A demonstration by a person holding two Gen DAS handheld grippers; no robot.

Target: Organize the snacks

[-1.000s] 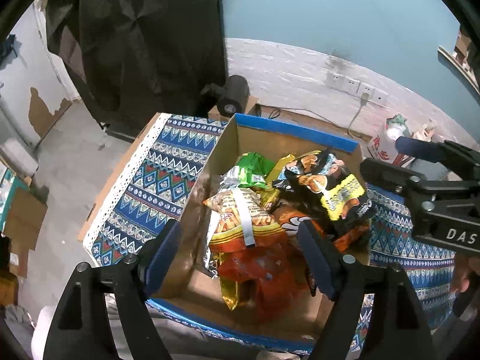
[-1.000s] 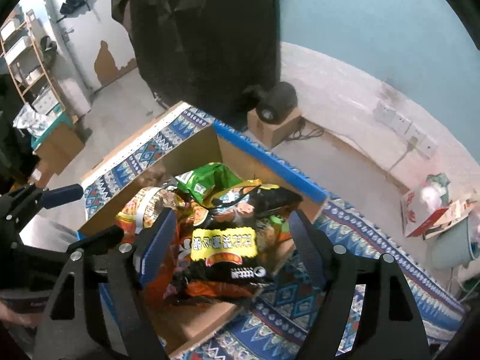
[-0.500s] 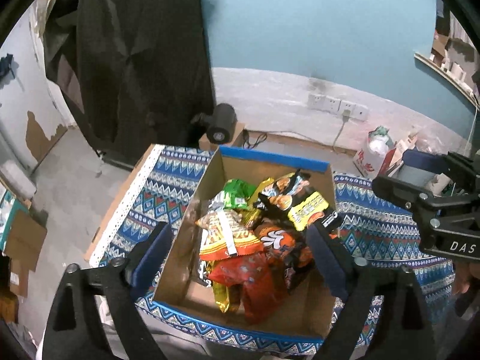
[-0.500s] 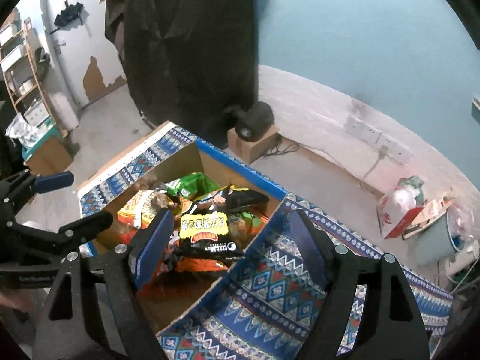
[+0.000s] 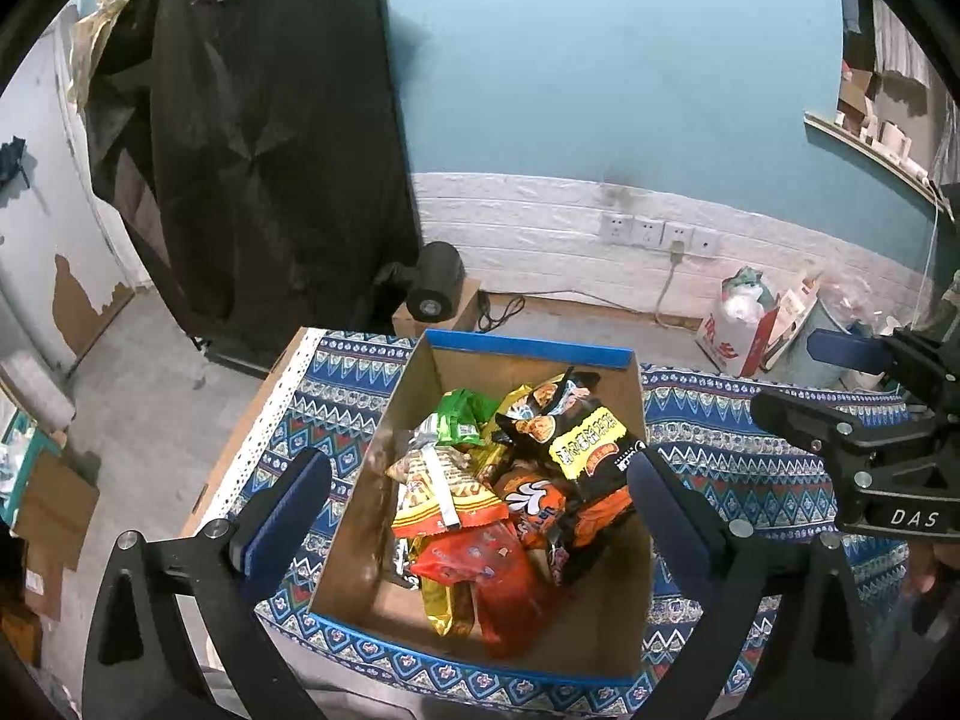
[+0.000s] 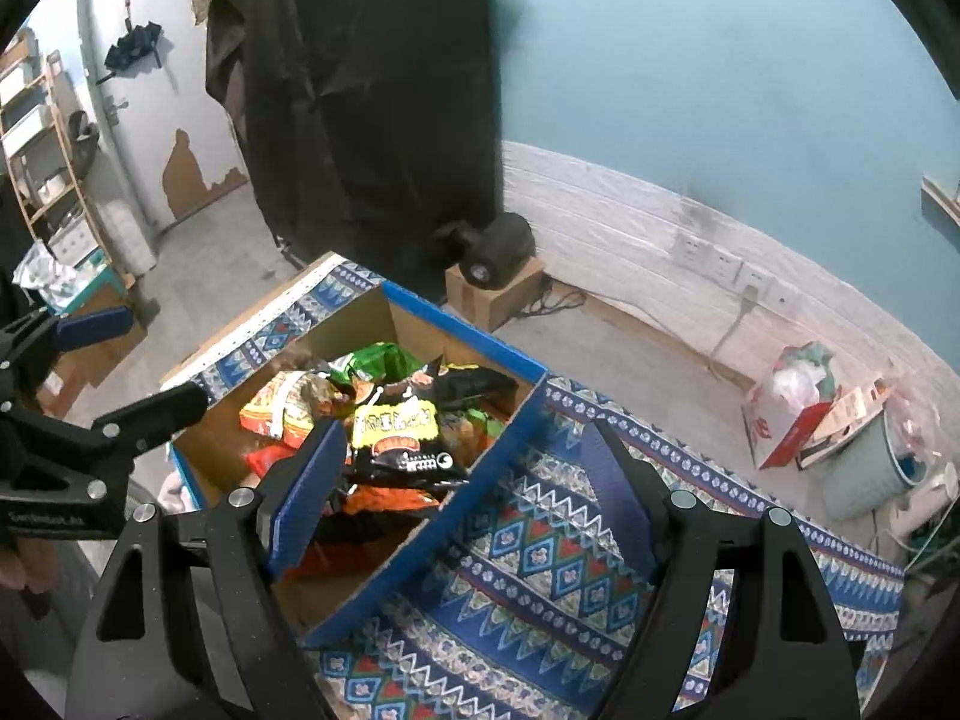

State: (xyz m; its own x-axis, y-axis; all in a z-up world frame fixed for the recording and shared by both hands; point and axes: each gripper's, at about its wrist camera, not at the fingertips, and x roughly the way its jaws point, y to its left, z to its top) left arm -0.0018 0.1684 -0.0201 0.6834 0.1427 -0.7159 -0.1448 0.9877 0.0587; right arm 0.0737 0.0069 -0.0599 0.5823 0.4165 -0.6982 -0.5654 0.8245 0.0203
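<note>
A cardboard box with a blue rim (image 5: 528, 343) (image 6: 462, 324) stands on a blue patterned cloth and holds several snack bags. A black and yellow bag (image 5: 585, 441) (image 6: 396, 429) lies on top, with a green bag (image 5: 459, 417), an orange-yellow bag (image 5: 441, 489) and a red bag (image 5: 480, 564) around it. My left gripper (image 5: 474, 510) is open and empty, high above the box. My right gripper (image 6: 465, 489) is open and empty, above the box's right wall. Each gripper shows in the other's view (image 5: 864, 456) (image 6: 72, 420).
The patterned cloth (image 6: 540, 546) covers the table to the right of the box. A black coat (image 5: 264, 138) hangs behind. A small cardboard box with a black roll (image 5: 435, 297) sits on the floor. A red and white bag (image 5: 741, 330) and a bin (image 6: 864, 468) stand by the wall.
Both grippers have pulled up and back from the box, which now looks smaller. The black and yellow bag lies in the box, no longer between the right fingers.
</note>
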